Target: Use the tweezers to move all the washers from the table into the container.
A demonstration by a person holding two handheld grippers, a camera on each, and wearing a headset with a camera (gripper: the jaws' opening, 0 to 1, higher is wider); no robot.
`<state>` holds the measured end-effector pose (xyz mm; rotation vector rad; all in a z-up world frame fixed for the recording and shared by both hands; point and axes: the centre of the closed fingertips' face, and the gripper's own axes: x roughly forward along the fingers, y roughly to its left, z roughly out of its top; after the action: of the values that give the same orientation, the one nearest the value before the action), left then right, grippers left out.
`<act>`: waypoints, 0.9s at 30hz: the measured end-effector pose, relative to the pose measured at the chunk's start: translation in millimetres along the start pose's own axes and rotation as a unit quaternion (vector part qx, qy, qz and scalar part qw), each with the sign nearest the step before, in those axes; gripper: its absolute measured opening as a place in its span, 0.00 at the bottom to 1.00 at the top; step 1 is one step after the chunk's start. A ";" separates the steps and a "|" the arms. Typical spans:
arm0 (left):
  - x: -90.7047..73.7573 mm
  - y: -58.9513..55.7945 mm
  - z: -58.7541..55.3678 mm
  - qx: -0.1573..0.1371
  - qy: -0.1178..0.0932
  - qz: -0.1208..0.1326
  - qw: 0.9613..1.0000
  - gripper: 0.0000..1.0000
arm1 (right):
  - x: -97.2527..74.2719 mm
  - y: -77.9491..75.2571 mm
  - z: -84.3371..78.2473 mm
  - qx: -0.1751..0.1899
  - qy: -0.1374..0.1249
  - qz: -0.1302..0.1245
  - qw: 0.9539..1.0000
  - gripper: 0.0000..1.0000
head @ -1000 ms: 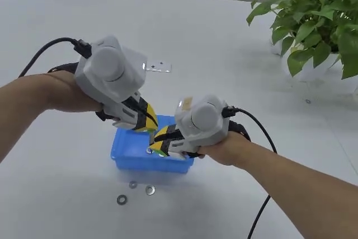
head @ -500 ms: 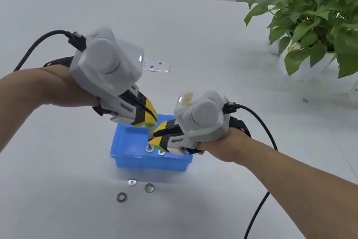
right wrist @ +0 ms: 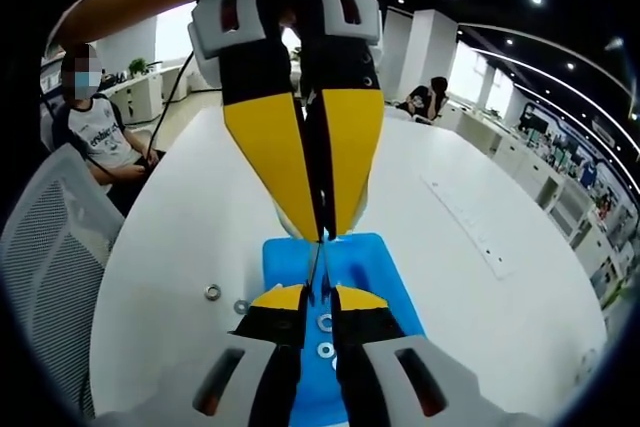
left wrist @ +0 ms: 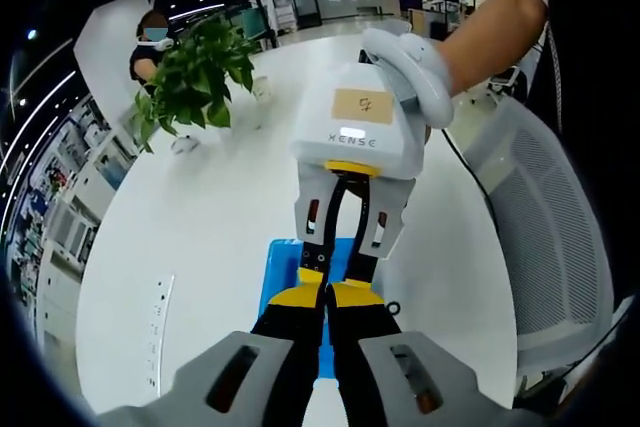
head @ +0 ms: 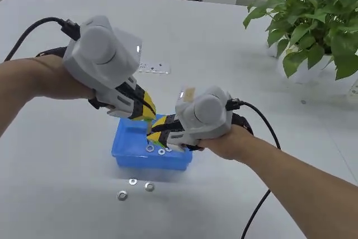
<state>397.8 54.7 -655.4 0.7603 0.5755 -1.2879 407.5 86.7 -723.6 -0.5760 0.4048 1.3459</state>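
Currently both grippers meet tip to tip over the container, a shallow rectangular tub of glossy blue plastic on the smooth white table. The left gripper has its yellow-tipped jaws pressed together on the tweezers, a thin dark sliver that juts from them toward the right gripper. That gripper's jaws stand a narrow slit apart around the sliver's end; whether they pinch it I cannot tell. Flat silvery rings lie on the tub's floor, below the tips. Three loose washers, small, round and shiny, lie on the table just beside the tub's near wall, apart from one another.
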 end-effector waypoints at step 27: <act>-14.3 -32.2 2.8 0.010 0.011 -0.010 1.000 0.05 | -14.0 26.6 13.2 -0.025 -0.008 0.005 1.000 0.14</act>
<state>363.3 58.3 -648.6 0.7870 0.5903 -1.3065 378.1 86.7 -709.1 -0.6052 0.3622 1.3716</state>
